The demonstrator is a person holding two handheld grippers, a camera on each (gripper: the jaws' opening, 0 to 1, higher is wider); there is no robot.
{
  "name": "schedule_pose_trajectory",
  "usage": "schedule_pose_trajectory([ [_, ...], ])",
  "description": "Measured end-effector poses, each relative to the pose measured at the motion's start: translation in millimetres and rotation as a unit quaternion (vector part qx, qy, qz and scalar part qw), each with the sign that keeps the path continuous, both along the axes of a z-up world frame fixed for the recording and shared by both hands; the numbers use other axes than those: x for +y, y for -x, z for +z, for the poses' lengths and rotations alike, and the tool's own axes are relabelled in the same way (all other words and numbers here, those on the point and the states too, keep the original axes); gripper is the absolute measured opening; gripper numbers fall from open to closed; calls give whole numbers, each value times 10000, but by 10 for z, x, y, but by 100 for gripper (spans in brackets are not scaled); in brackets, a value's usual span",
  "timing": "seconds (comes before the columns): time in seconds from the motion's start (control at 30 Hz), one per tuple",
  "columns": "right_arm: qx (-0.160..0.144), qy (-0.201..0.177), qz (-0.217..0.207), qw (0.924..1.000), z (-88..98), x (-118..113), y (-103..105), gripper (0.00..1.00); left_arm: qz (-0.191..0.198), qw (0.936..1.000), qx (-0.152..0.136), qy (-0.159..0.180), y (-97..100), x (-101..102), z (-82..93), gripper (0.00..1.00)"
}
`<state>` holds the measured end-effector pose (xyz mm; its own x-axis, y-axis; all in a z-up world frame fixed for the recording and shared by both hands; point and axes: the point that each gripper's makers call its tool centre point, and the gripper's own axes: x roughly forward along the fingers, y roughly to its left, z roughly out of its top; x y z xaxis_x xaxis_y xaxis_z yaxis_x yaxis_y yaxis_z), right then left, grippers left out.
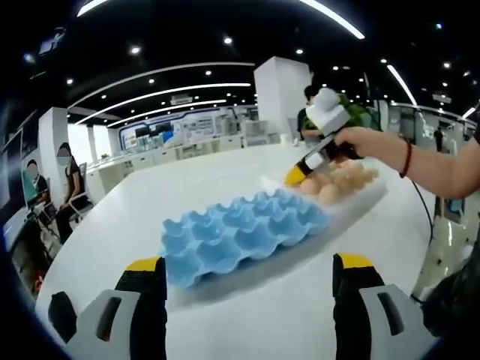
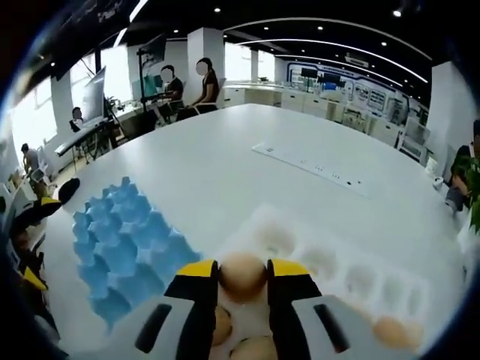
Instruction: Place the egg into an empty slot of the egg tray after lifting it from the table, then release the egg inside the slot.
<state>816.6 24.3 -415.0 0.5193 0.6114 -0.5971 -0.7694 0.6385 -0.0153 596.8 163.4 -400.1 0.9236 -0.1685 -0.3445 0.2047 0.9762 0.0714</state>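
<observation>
Right hand-held gripper (image 2: 243, 289) has its yellow-tipped jaws clamped on a pale brown egg (image 2: 242, 274), held just above the clear plastic egg tray (image 2: 352, 281) whose empty slots lie directly ahead, likely so it can pick one. More eggs sit just beneath the jaws. The blue moulded egg tray (image 2: 120, 251) lies off to its left on the white counter (image 2: 225, 165). Left hand-held gripper (image 1: 247, 289) waits with jaws wide apart, empty, just short of that blue tray's near edge.
</observation>
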Motion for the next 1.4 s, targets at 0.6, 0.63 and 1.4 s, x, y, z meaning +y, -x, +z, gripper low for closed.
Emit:
schedule_pose_trajectory([
  [0.6, -106, -516, 43, 9986, 152, 78, 63, 27, -54, 10000, -18, 8, 0, -75, 21, 97],
  [0.63, -120, -553, 56, 9984, 164, 86, 67, 27, -45, 10000, -22, 26, 0, -73, 25, 98],
  [1.4, 24, -1088, 525, 9927, 321, 500, 343, 27, -46, 9998, -113, 138, 82, -61, 54, 100],
])
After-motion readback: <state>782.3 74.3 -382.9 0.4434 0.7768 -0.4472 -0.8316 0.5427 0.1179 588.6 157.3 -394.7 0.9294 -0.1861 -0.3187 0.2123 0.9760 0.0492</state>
